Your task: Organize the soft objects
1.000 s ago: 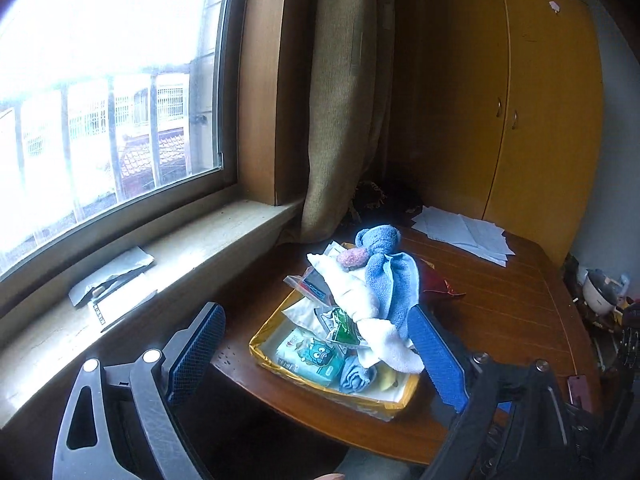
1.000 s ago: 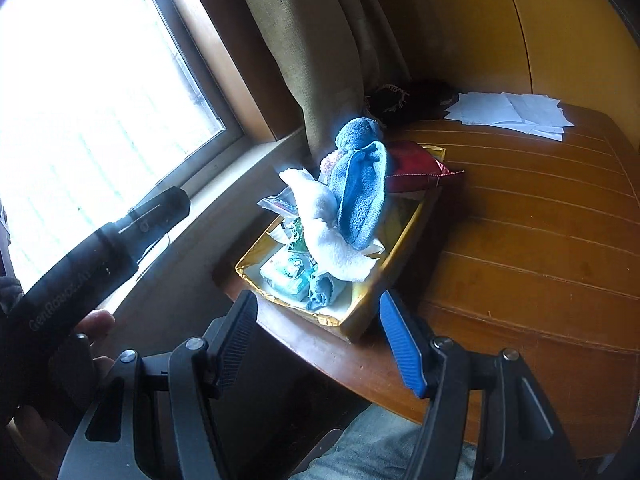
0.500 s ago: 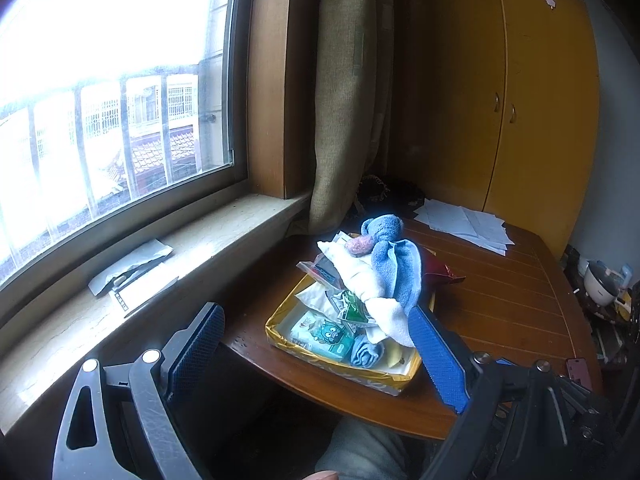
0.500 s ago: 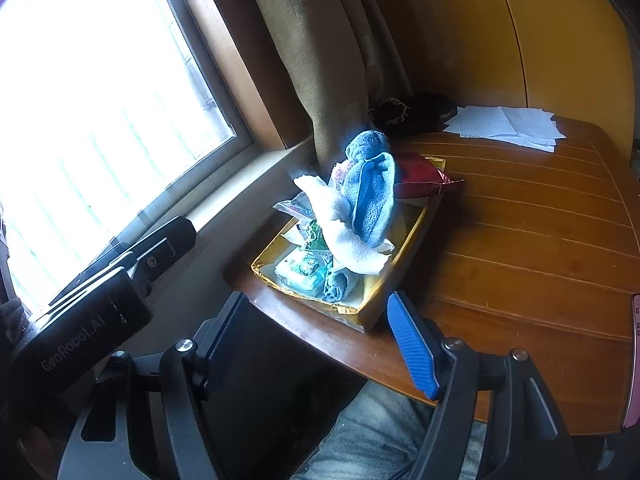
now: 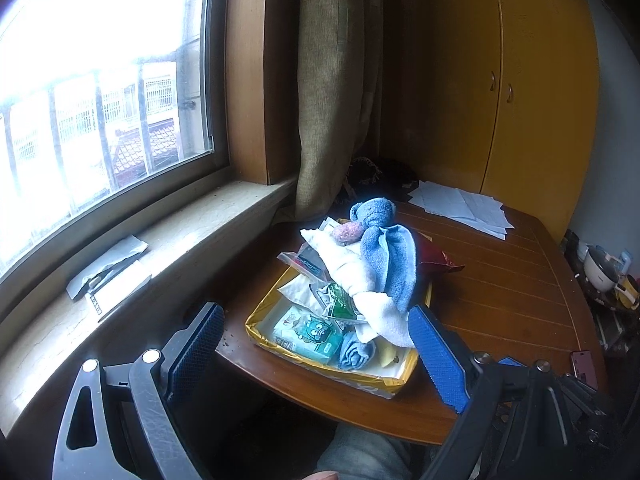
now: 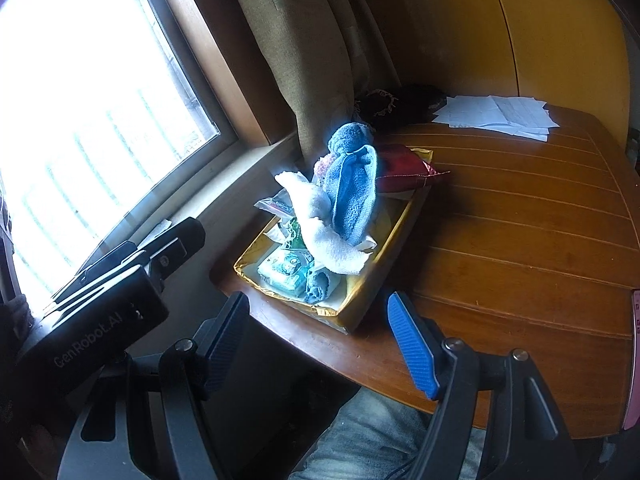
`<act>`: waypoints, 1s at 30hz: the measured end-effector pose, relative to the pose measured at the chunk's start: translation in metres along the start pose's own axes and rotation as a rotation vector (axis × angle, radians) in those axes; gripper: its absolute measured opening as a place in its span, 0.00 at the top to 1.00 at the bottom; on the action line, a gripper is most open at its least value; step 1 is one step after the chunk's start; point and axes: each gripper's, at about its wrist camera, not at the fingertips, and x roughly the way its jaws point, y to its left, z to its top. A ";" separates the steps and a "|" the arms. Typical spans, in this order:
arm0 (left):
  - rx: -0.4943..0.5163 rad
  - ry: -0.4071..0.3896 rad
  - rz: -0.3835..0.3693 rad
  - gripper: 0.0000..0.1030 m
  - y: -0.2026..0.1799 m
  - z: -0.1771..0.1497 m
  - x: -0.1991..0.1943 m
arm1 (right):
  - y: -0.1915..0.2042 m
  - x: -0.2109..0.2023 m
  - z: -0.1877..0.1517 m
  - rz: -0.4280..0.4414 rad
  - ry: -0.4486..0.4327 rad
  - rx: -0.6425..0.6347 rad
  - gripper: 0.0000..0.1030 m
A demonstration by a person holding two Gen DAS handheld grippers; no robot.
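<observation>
Blue towel (image 5: 386, 256) lies draped over a white cloth (image 5: 360, 280), heaped in the yellow box (image 5: 332, 368) at the table's (image 6: 520, 240) near-left corner by the window. Since a second ago both views have backed away; box appears farther off, contents unmoved. Left gripper (image 5: 316, 356) and right gripper (image 6: 320, 340): jaws spread wide, empty, short of the box. Judgement: nothing sorted yet.
</observation>
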 end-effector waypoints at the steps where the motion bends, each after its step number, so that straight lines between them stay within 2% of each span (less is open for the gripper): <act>1: 0.000 0.007 -0.003 0.08 -0.001 0.001 0.004 | -0.001 0.002 0.001 -0.006 0.001 0.002 0.31; 6: 0.013 0.050 -0.004 0.08 -0.005 0.005 0.032 | -0.011 0.013 0.008 -0.040 0.000 0.014 0.31; 13: -0.041 0.120 0.000 0.08 0.005 0.013 0.075 | -0.024 0.046 0.023 -0.043 0.033 0.039 0.31; 22: -0.071 0.109 0.007 0.08 0.006 0.032 0.103 | -0.034 0.072 0.048 -0.047 0.003 0.019 0.31; 30: -0.074 0.142 0.000 0.08 -0.008 0.033 0.123 | -0.049 0.084 0.052 -0.039 0.031 0.011 0.31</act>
